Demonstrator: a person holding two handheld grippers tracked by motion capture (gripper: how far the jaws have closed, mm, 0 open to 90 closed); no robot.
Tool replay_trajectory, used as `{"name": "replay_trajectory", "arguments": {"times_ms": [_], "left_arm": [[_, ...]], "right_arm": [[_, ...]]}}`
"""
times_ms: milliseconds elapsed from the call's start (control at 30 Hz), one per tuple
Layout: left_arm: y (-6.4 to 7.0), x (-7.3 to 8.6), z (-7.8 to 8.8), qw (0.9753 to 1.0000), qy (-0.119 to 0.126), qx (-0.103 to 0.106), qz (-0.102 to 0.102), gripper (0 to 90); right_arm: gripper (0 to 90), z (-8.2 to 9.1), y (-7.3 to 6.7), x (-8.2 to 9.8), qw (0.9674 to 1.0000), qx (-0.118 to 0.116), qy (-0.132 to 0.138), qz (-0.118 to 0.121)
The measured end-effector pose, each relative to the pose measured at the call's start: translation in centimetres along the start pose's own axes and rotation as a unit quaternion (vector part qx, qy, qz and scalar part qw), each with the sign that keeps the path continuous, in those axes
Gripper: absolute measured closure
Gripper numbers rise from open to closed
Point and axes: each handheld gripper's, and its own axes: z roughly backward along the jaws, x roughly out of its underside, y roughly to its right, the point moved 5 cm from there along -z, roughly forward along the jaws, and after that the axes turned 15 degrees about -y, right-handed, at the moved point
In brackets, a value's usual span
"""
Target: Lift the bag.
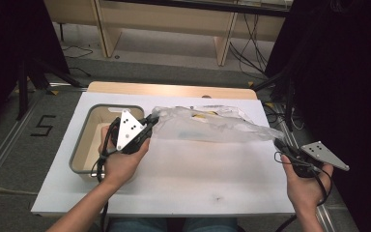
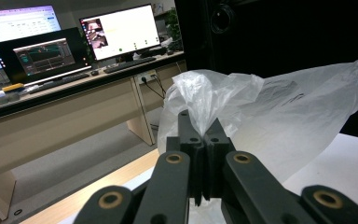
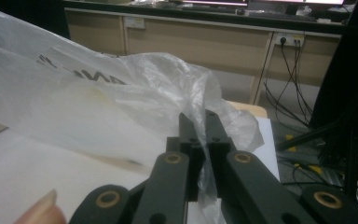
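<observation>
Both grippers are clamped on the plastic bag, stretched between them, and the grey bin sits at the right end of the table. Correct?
Not quite: the grey bin sits at the left end, as the high view shows. The left gripper and right gripper are indeed clamped on the plastic bag.

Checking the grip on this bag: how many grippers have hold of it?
2. The left gripper pinches the plastic bag at its end by the tray; the right gripper pinches the opposite end near the table's right edge.
</observation>
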Motion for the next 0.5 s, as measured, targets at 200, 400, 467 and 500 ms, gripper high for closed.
{"name": "replay_trajectory", "arguments": {"times_ms": [200, 400, 467, 500], "left_arm": [[-0.1, -0.4, 0.2, 1.0000, 0.006, -0.001, 0.001, 89.0], [-0.4, -0.5, 0.1, 0.9999, 0.008, -0.004, 0.006, 89.0], [-0.4, -0.6, 0.2, 0.9999, 0.009, -0.004, 0.006, 89.1], [-0.4, -0.7, 0.2, 0.9999, 0.011, -0.003, 0.008, 89.0]], "right_arm": [[89.7, 0.3, -0.1, -0.6, 0.9999, -0.003, 0.010, -0.002], [89.7, 0.4, 0.0, -1.1, 0.9998, -0.002, 0.020, -0.005], [89.7, 0.5, 0.1, -1.2, 0.9997, -0.002, 0.022, -0.006], [89.7, 0.5, 0.0, -1.3, 0.9997, -0.002, 0.024, -0.007]]}}
